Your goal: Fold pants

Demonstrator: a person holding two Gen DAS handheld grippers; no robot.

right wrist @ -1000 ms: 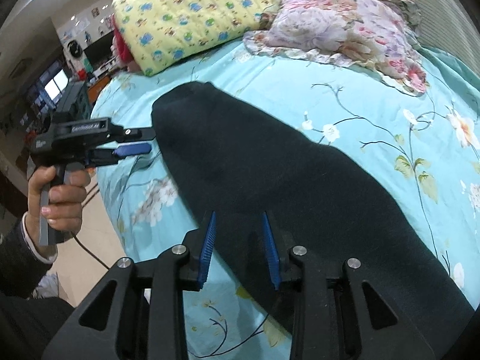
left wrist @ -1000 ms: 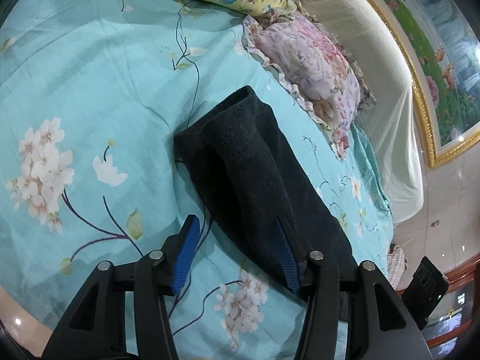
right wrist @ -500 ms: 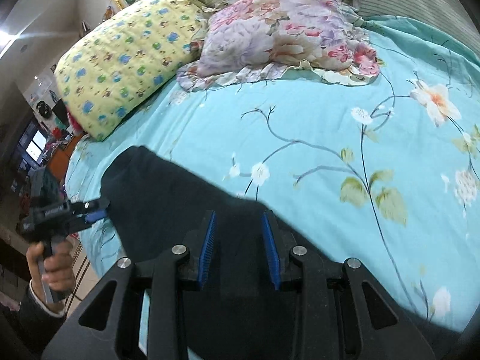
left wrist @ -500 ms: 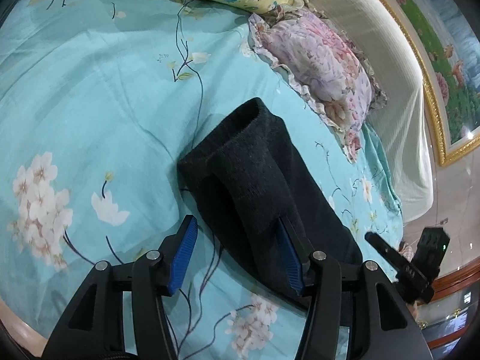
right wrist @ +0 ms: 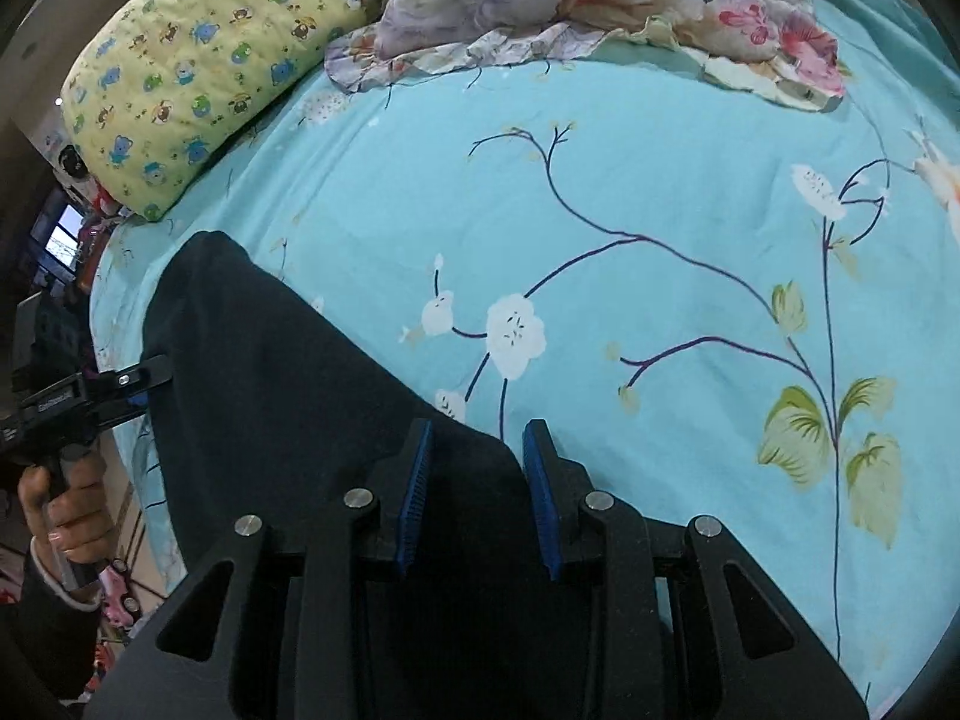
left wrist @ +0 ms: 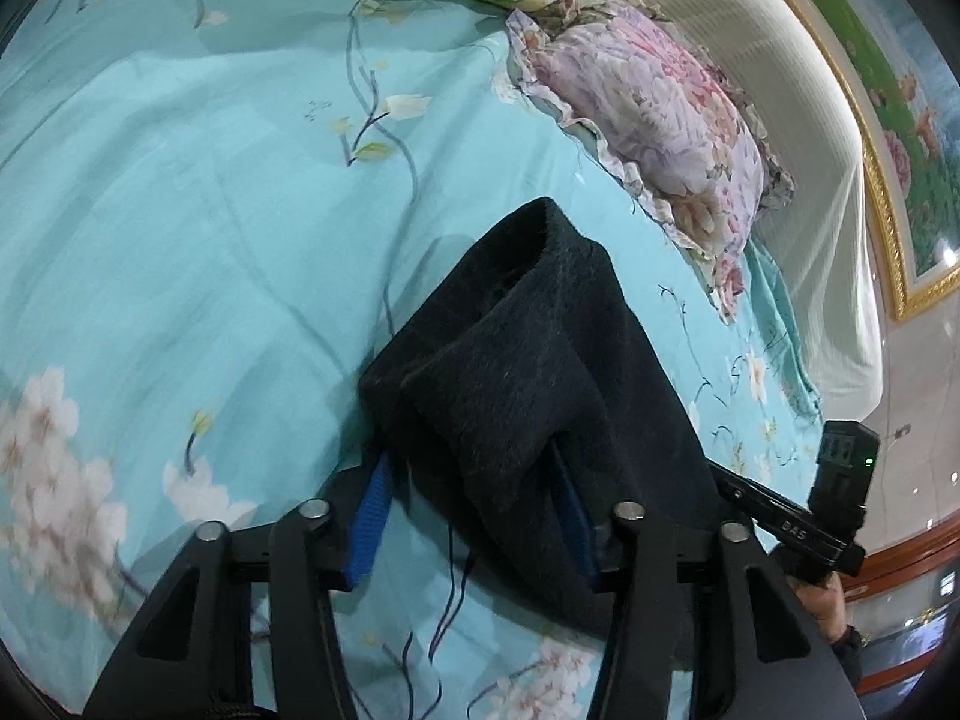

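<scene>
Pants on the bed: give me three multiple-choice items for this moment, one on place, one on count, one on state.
1. Where do the dark pants lie?
A. on the turquoise floral bedspread
B. on the yellow pillow
C. on the floor

2. How many pillows are in view?
A. one
B. two
C. four

3. What is between the left gripper pads?
A. nothing
B. a pillow corner
C. a fold of the pants

Answers: 1 A, teal cloth surrounds the pants; 2 B, the yellow pillow and a pink floral pillow; 3 C, dark fabric fills the gap as the jaws are closing.

Floral turquoise bedspread [left wrist: 180,228], two pillows, gold-framed painting [left wrist: 888,120], padded headboard [left wrist: 798,138]
</scene>
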